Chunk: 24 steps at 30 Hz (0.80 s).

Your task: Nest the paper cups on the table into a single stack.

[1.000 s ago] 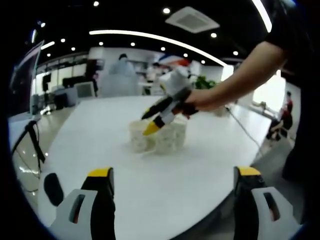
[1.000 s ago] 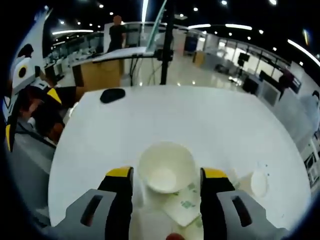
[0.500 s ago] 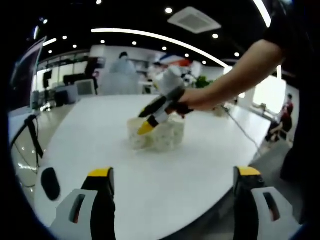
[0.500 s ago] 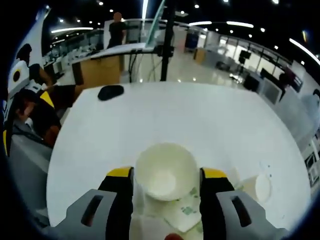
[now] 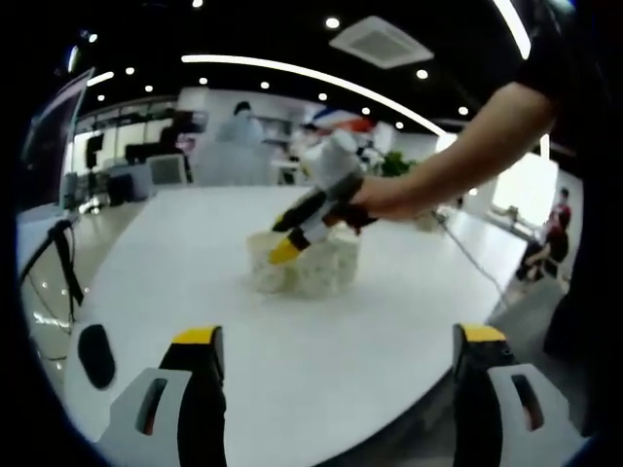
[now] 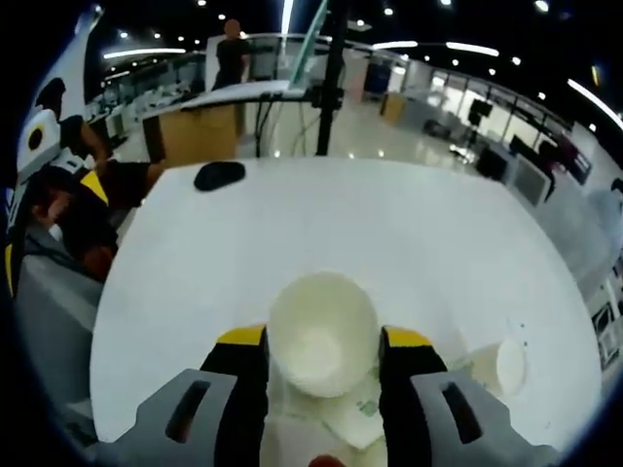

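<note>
Clearance and obstructions.

Table [image 5: 185,292]: broad bare white top between the left gripper [image 5: 331,389] and the cup cluster; open approach across the near half.

Cup cluster [image 5: 304,265]: mid-table, cups touching one another; the right gripper [image 5: 289,236] hangs directly over it, its arm barring entry from the right.

Dark flat object [image 6: 220,175]: near the table edge, well apart from the cups.

Side cup [image 6: 501,365]: just beside the cluster, narrowing that flank.

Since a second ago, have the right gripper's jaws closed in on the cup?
Yes. The right gripper has narrowed inward until its jaws touch the cup; the table has barely shifted.
</note>
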Tool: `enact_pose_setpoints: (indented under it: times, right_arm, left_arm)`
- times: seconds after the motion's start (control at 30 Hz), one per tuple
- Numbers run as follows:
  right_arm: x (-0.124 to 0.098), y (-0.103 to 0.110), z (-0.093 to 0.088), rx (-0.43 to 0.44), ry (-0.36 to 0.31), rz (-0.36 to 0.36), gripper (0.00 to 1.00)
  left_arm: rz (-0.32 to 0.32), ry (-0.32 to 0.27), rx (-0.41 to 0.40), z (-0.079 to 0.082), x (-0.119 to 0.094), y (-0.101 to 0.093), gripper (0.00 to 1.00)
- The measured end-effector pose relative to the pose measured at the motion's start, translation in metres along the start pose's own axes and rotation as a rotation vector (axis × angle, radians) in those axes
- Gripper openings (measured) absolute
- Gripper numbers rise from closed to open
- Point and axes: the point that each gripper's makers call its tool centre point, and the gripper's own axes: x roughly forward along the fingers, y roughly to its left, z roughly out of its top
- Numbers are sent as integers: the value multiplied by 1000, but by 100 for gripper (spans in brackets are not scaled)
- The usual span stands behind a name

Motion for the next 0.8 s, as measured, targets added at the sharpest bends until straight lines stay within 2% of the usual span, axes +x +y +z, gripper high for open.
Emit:
enact_pose_setpoints:
  times: [0.33,0.8]
  right_arm:
    - [-8,5,7,-5,-17,-1,41]
    - [-36,12,29,-3,-73,-15,41]
  left_arm:
    - [7,1,5,0,-4,2,98]
    - [-9,-7,38,10,-3,-5,99]
